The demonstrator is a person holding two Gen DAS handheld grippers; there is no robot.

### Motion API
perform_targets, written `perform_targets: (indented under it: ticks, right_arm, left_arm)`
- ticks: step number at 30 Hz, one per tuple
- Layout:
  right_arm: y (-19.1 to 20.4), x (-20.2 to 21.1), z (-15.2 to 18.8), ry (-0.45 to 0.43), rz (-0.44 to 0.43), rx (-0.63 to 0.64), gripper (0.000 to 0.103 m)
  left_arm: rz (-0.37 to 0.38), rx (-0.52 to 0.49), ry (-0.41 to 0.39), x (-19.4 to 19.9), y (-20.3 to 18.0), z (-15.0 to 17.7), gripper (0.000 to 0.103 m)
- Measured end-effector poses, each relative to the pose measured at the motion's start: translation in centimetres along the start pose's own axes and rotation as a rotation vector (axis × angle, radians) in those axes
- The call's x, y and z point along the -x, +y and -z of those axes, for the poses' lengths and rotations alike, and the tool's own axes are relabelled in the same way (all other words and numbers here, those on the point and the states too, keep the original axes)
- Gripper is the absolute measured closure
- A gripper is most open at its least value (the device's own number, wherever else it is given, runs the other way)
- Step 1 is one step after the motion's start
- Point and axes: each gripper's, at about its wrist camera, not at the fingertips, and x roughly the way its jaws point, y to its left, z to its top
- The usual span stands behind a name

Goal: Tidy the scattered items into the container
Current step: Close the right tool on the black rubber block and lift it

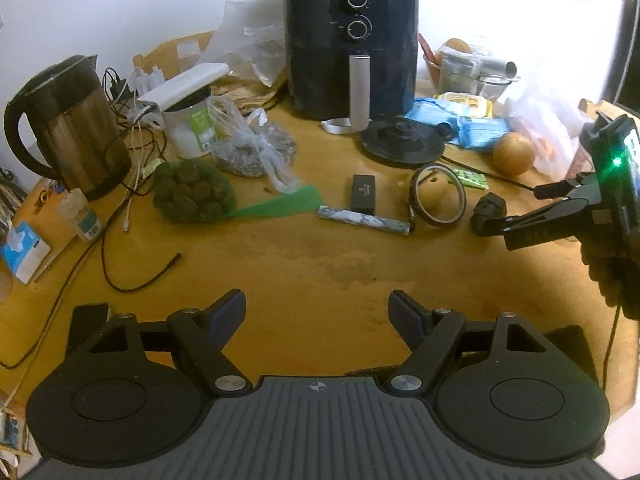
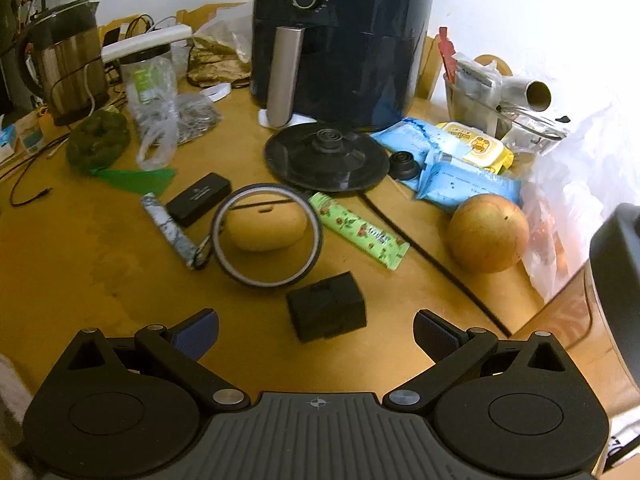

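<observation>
The right gripper (image 2: 316,336) has its blue-padded fingers spread wide, empty, just short of a matte black boxy block (image 2: 326,306). Beyond lie a thin black ring (image 2: 267,236) around a smooth tan oval case (image 2: 266,228), then a glossy green wrapper (image 2: 358,230). The left gripper (image 1: 318,312) (also wide, empty) hovers over bare wooden table (image 1: 320,264).
</observation>
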Motion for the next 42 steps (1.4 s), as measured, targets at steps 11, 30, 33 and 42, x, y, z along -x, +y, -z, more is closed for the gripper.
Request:
perform_targets:
  ticks: [11, 30, 33, 42]
  right_arm:
    - [-0.6, -3.6, -0.1, 0.028, -0.012, 0.063, 0.025]
    - [0.2, -3.7, 0.0, 0.046, -0.027, 0.066, 0.055]
    - [0.2, -3.7, -0.1, 0.057, -0.015, 0.056, 0.055]
    - [0.1, -0.6, -0.2, 0.030, -0.040, 0.022, 0.055]
  left_arm:
    - [-0.016, -0.032, 0.033, -0.2, 0.7, -0.2, 0.025]
    - [-0.006, -0.018, 0.010, -0.4, 0.7, -1.2, 0.025]
    - [0.014, -0.019, 0.003, -0.2, 0.5, -1.3, 0.025]
    - [0.058, -0.053, -0.033, -0.8, 0.0, -2.7, 0.025]
